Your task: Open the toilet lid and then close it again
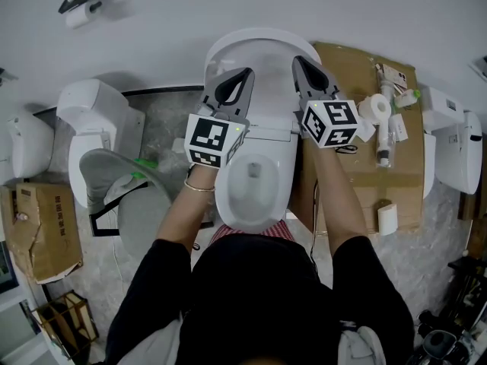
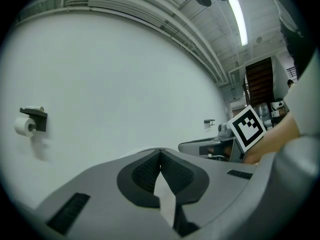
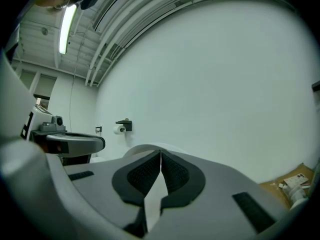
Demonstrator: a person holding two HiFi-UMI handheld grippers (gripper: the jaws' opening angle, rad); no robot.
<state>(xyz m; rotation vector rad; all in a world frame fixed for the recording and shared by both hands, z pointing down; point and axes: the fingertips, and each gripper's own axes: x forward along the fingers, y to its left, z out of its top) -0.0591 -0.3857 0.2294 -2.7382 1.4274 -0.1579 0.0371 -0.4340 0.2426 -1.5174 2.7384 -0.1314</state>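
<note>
The white toilet stands just in front of me, its bowl uncovered. Its lid is raised and leans back towards the white wall. My left gripper is shut, its tips resting on the lid's left part. The right gripper is shut too, against the lid's right edge. In the left gripper view the jaws meet at the tips with nothing between them. The right gripper view shows the same closed jaws, with the lid's pale rim just beyond them.
Another white toilet with a grey seat stands at the left, beside a cardboard box. At the right, a cardboard sheet carries a paper roll and bottles. A further toilet is beyond it. A roll holder hangs on the wall.
</note>
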